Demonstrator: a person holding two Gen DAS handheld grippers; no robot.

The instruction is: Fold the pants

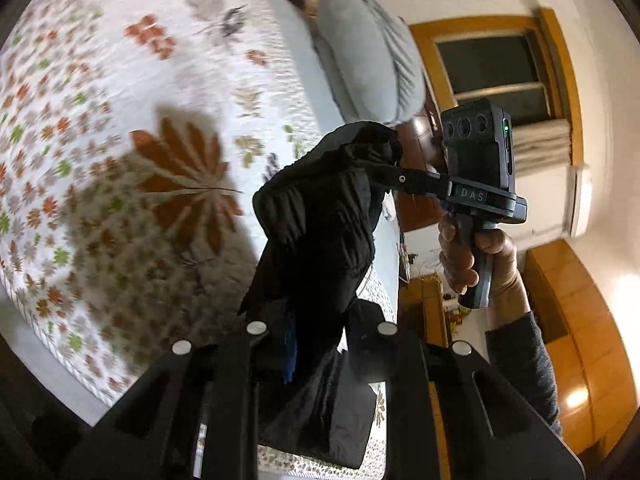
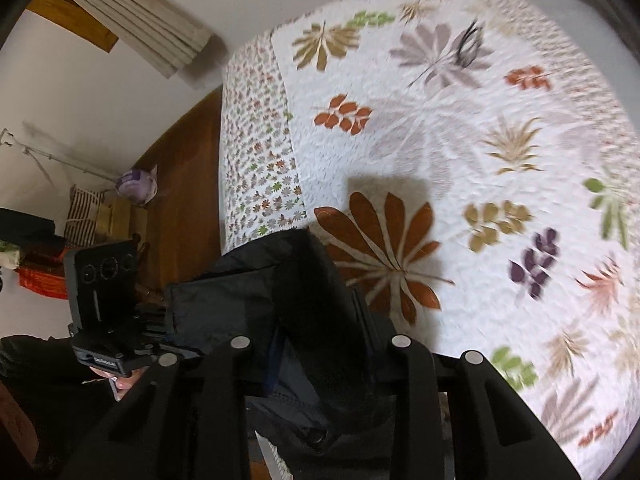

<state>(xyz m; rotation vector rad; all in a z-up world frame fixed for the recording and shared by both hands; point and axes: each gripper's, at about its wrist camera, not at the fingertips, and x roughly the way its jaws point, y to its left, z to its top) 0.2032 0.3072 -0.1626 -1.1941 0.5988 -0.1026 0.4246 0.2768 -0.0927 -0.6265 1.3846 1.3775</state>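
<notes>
Black pants [image 1: 320, 232] hang bunched in the air above a bed with a white leaf-patterned quilt [image 1: 120, 120]. My left gripper [image 1: 320, 344] is shut on the lower part of the pants. In the left wrist view my right gripper [image 1: 394, 176] is shut on the pants' upper bunched end, held by a hand. In the right wrist view the pants [image 2: 304, 304] fill the space between my right gripper's [image 2: 320, 356] fingers, and my left gripper [image 2: 168, 328] grips the cloth at the left. The pants cast a shadow on the quilt [image 2: 480, 160].
A grey pillow [image 1: 368, 56] lies at the head of the bed. A wooden window frame [image 1: 496, 68] and wooden cabinets [image 1: 580, 320] stand beyond the bed. Brown wood floor [image 2: 184, 184], bags and boxes [image 2: 100, 216] lie beside the bed.
</notes>
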